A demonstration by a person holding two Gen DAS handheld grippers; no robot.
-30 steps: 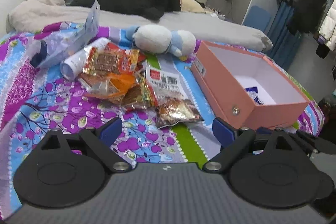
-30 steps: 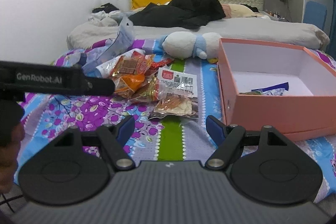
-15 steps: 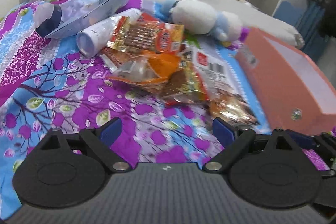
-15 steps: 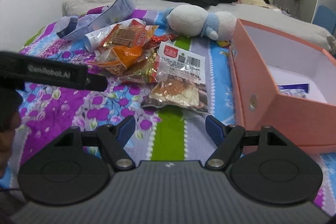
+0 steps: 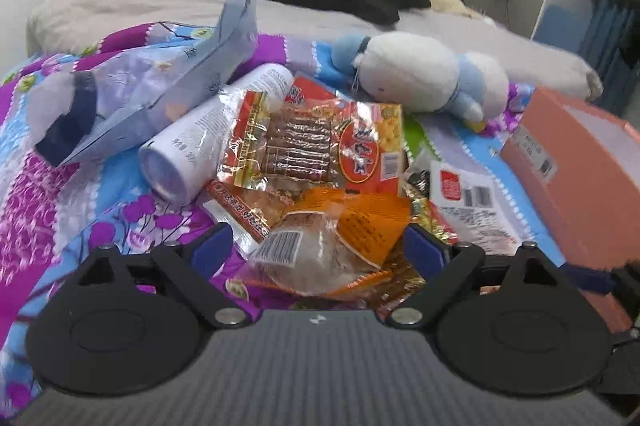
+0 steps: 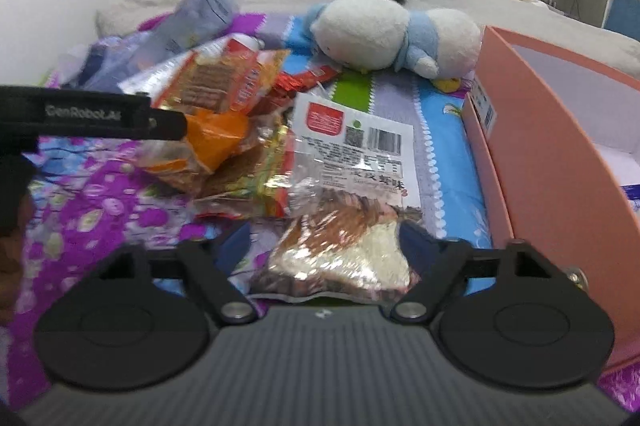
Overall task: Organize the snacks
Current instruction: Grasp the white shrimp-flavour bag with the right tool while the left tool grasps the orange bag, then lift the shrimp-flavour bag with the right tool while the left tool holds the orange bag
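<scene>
Left gripper jaws gape around the orange packet; right gripper jaws gape around the clear packet, beside the box.

Ahead of my left hand-held gripper snack packets crowd the bedspread; bare cloth lies leftward. Right of my right hand-held gripper the pink box walls me off (plush toy beyond).
</scene>
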